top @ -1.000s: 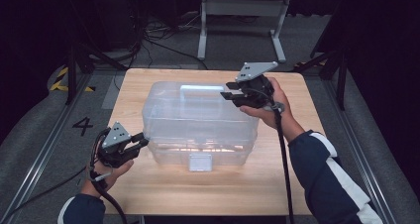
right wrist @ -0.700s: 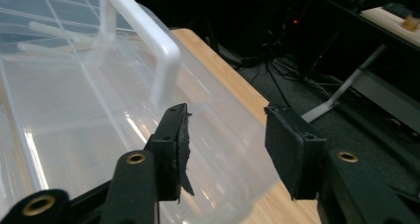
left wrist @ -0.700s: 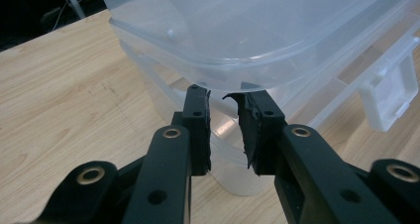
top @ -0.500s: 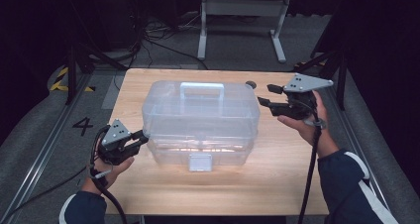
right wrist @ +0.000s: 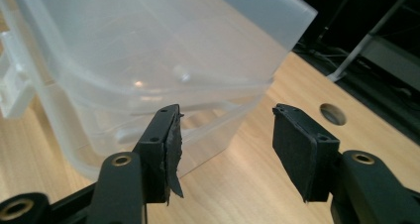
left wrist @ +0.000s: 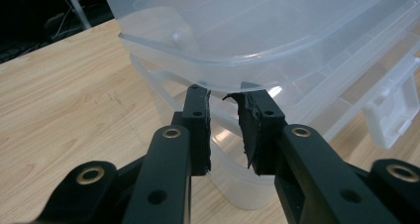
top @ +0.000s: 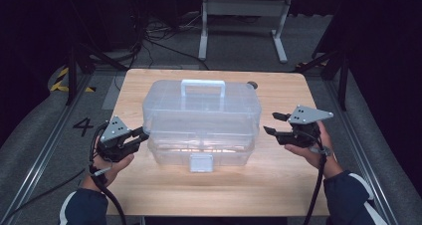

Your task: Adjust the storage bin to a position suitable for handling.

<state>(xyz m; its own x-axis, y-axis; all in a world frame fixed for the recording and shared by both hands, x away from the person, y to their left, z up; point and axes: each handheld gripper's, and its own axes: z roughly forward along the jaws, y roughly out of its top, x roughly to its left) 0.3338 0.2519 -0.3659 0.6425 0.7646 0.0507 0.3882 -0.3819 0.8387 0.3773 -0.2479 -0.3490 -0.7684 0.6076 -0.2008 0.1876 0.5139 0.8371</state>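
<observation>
A box (top: pixel 201 123) stands near the middle of the table (top: pixel 278 185), its handle (top: pixel 202 87) on top toward the far side and its latch (top: pixel 201 162) on the near wall, facing the person. The left gripper (top: pixel 141 134) lies at the box's left end, its tips at, perhaps touching, the lid's rim. The right gripper (top: pixel 272 124) sits just off the box's right end, apart from it. A hole (top: pixel 252 84) lies in the table behind the box's right far corner. A stand (top: pixel 244 23) rises on the floor beyond the table.
</observation>
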